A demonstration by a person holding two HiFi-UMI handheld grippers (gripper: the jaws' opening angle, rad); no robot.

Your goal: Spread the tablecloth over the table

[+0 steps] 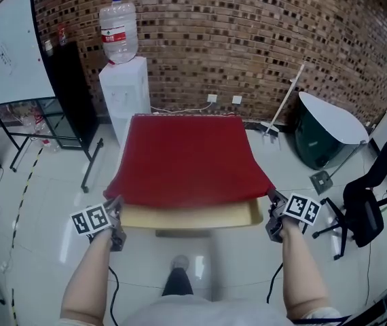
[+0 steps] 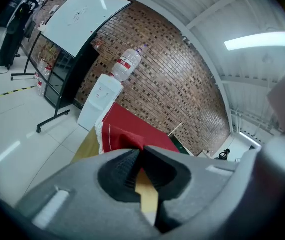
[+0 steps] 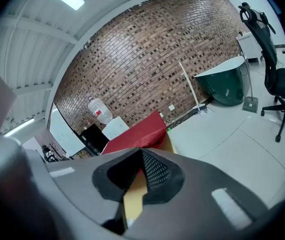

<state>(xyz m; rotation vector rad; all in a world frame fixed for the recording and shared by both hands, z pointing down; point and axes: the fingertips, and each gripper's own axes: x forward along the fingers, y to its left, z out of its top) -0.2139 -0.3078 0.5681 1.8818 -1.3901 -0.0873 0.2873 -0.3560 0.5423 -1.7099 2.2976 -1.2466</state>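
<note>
done: cloth (image 1: 187,158) mostly over table (image 1: 193,216) (near strip bare) | left gripper (image 1: 117,204), right gripper (image 1: 273,197) clenched on cloth corners | left: cover near edge

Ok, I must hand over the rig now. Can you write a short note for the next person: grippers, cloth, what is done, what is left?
Left gripper: shut on the near left corner of the tablecloth.
Right gripper: shut on its near right corner.
Things: the red tablecloth is stretched over most of the table; a near strip of the top is bare.
Done: far and middle parts covered.
Left: probably draw the near edge over the bare strip, then release both corners.
</note>
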